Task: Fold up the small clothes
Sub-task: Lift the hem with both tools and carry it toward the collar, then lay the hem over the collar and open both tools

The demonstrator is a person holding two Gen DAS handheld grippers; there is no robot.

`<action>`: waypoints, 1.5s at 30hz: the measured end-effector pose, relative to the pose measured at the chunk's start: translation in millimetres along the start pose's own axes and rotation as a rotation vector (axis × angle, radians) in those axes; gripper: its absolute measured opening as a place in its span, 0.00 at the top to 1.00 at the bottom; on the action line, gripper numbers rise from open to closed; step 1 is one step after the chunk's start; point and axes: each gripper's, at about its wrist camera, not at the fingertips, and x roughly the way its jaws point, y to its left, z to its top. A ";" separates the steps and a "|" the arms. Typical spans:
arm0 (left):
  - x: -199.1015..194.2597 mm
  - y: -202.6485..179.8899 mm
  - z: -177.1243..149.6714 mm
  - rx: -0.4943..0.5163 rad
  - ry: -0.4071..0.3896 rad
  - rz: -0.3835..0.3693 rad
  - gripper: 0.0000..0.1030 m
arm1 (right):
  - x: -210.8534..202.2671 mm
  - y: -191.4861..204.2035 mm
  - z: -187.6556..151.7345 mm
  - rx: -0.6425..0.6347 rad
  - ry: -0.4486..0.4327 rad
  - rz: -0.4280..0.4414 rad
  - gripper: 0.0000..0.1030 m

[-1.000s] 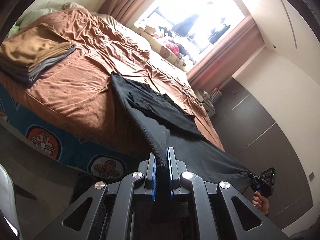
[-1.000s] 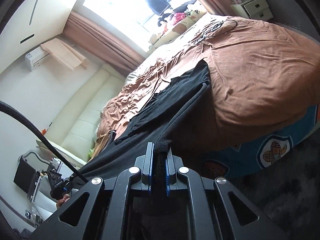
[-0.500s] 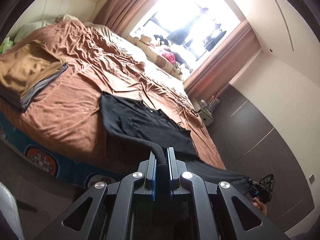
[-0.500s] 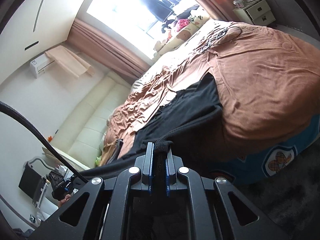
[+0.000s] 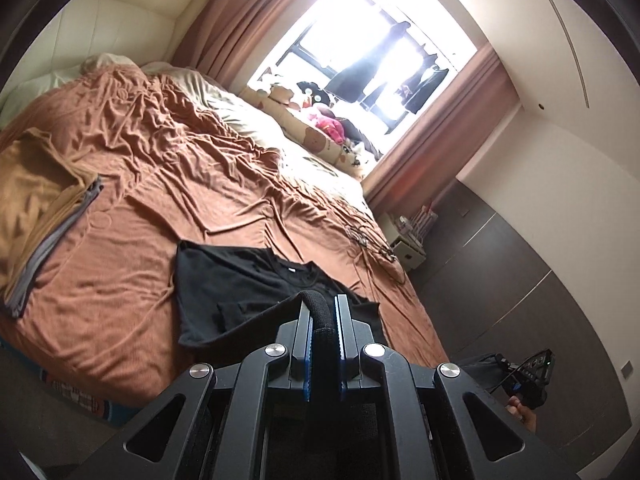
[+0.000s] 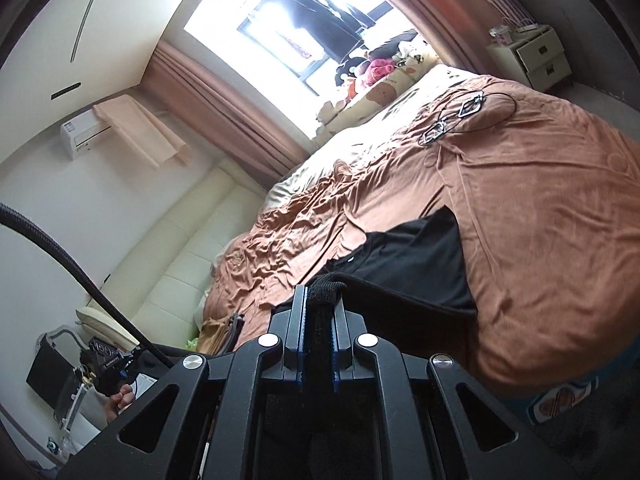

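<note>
**Fingers clamp the hem for the bottom-to-collar fold**

Both the left gripper (image 5: 323,334) and right gripper (image 6: 319,330) pinch the black cotton T-shirt (image 5: 240,292), lying near the front edge of the rust-brown bedspread (image 5: 160,184). Next, likely carry the hem toward the collar evenly.

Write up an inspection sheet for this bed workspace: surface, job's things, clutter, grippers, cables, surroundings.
Surface: bed under a wrinkled brown cover.
Job's things: black T-shirt lying collar-end on the bed, hem lifted; folded stack of tan and grey clothes at the side.
Clutter: stuffed toys by the window.
Grippers: left gripper and right gripper each shut on the shirt's hem.
Cables: black wires lying on the cover; sleeved cable in the right wrist view.
Surroundings: bright window, curtains, nightstand, dark wardrobe.
</note>
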 end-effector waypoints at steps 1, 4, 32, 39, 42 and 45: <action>6.6 0.9 6.8 0.001 -0.001 0.005 0.91 | 5.8 0.6 5.1 -0.004 0.000 0.001 0.94; 23.0 3.0 23.6 -0.003 -0.002 0.012 0.91 | 26.9 1.1 21.5 -0.016 0.002 -0.006 0.94; 249.5 110.0 98.3 -0.068 0.162 0.192 0.91 | 263.7 -65.0 118.5 0.047 0.187 -0.177 0.94; 303.4 155.2 88.5 -0.099 0.235 0.262 0.91 | 324.9 -96.0 120.7 0.081 0.246 -0.218 0.94; 318.2 171.4 87.1 -0.110 0.253 0.288 0.91 | 344.3 -103.1 122.1 0.083 0.266 -0.227 0.94; 333.4 184.8 85.8 -0.116 0.272 0.309 0.91 | 362.4 -112.0 123.9 0.085 0.285 -0.229 0.94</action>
